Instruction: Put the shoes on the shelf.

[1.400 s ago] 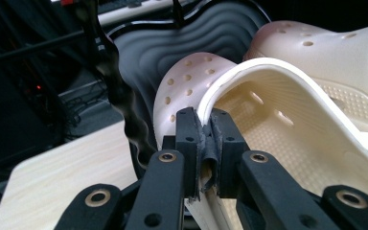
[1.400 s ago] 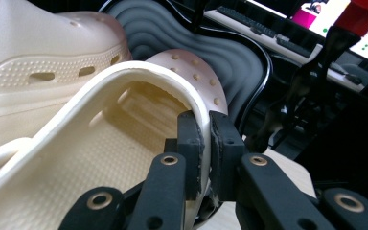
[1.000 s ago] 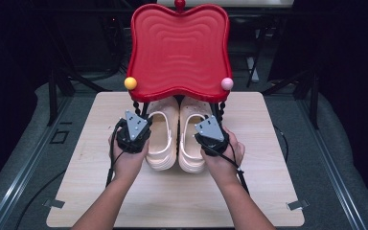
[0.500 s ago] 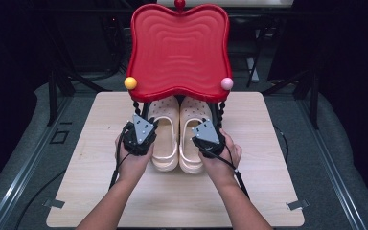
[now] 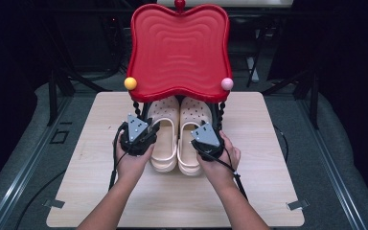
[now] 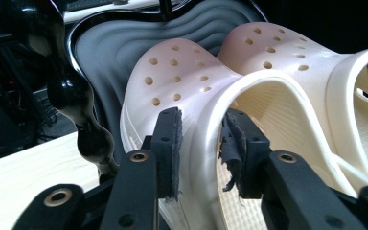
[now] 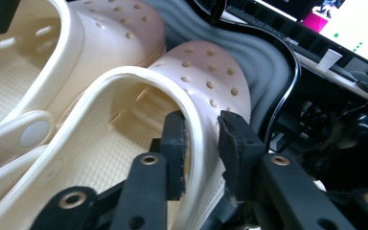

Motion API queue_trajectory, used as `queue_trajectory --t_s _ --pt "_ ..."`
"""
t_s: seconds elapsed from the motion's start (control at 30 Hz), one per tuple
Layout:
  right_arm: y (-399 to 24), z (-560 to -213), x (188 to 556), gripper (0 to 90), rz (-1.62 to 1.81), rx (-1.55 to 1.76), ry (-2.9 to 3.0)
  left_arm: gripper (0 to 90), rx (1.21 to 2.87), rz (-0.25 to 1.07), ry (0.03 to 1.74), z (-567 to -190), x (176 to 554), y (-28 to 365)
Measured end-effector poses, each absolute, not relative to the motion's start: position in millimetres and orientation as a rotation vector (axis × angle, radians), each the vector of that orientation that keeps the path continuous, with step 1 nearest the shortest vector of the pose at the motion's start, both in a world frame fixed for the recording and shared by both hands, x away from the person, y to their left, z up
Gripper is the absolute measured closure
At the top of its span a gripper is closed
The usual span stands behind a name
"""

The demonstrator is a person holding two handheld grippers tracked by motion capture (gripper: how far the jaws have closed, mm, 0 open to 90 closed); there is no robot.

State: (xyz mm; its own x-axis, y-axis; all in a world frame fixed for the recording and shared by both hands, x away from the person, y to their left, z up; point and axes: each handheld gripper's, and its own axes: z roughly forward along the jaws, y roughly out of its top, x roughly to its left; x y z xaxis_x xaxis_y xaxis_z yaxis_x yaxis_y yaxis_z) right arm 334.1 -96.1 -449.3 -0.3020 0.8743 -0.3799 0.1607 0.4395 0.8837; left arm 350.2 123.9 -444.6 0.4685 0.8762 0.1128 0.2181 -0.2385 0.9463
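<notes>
A light wooden table [image 5: 268, 191] carried a red wavy-topped rack [image 5: 179, 48] on black beaded legs at its far middle. Under that red shelf lay a pair of cream clogs, toes pointing far and tucked onto the rack's lower tier, heels toward the person. Their long axes ran near-to-far, side by side and touching or nearly so.

The left clog [image 5: 164, 136] sat directly right of the left gripper [image 5: 146, 139], and the right clog [image 5: 193, 139] directly left of the right gripper [image 5: 202, 143]. Each hand therefore stood at the outer side of its own shoe, near the middle of its length, neither one nearer than the other.

In the left gripper view, the outer wall of the left clog [image 6: 196, 124] rose between the two black jaws, one pad outside and one inside the foot opening. The jaws had just been opening, and slight gaps showed beside the wall, so they stood spread around it and no longer pinched. The right gripper view gave the mirror case: the side wall of the right clog [image 7: 203, 129] stood between parted jaws that had likewise just been opening, the pads clear of it or barely brushing.

Both shoes appeared already placed under the shelf. Any withdrawal would probably run back along the shoes' long axis, toward the near edge, lifting the inner pads clear of the rims.
</notes>
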Motion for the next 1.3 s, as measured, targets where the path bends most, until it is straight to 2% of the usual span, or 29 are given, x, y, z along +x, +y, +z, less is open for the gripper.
queue_trajectory --t_s 0.23,0.63,1.0,1.07,1.2,1.3 --pt "-97 -450 330 64.2 0.944 0.890 1.755 56.7 1.730 0.814 0.931 -443 348 124" --pt "-99 -449 326 59.5 0.966 0.897 1.778 55.7 1.740 0.790 0.928 -444 341 125" --pt "-99 -451 322 60.1 0.968 0.887 1.790 56.0 1.750 0.787 0.922 -449 336 127" --pt "-99 -452 323 62.1 0.968 0.886 1.792 57.6 1.757 0.792 0.933 -450 337 126" --pt "-97 -453 324 73.5 0.944 0.880 1.775 65.4 1.759 0.835 0.931 -451 340 125" --pt "-97 -452 327 78.8 0.922 0.885 1.754 71.1 1.765 0.856 0.933 -450 341 124"
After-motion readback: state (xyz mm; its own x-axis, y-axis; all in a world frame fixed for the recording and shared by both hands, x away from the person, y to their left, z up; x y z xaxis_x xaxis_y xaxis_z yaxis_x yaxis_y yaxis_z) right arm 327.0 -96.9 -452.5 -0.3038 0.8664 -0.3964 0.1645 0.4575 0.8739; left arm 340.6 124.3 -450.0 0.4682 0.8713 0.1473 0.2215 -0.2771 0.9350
